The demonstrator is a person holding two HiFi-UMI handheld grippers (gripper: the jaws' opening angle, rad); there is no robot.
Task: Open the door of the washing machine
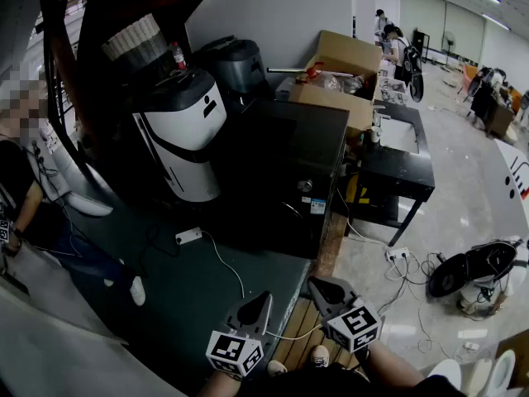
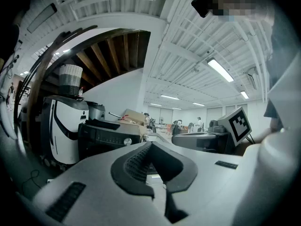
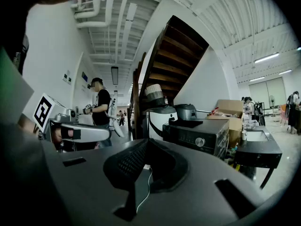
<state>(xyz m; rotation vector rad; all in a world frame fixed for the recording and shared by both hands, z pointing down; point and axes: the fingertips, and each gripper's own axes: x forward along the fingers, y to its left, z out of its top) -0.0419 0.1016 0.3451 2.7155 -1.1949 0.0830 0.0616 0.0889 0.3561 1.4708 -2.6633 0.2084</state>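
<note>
Both grippers sit low in the head view, bottom centre, side by side & apart. Left gripper [image 1: 263, 298] has its jaws pressed together w/ nothing between them; its own view shows the ribbed pads meeting at the tips [image 2: 150, 146]. Right gripper [image 1: 319, 284] is the same: jaws together, empty [image 3: 146, 144]; only a white cable on the floor shows thru the gap behind the tips. Both point roughly level toward the washing machine [image 1: 289, 168], a black box mid-frame in the head view, well apart from both grippers, neither touching it. Its knob panel faces the grippers [image 2: 106, 140] [image 3: 197, 134]; the top looks flat, the door can't be made out in the dark. Just left of it stands a white & black appliance [image 1: 186, 135]. An open cardboard box [image 1: 343, 73] sits behind it at upper right, a black table [image 1: 409, 168] to its right. A white power strip [image 1: 188, 236] lies on the dark floor in front, lower left of the machine.
</note>
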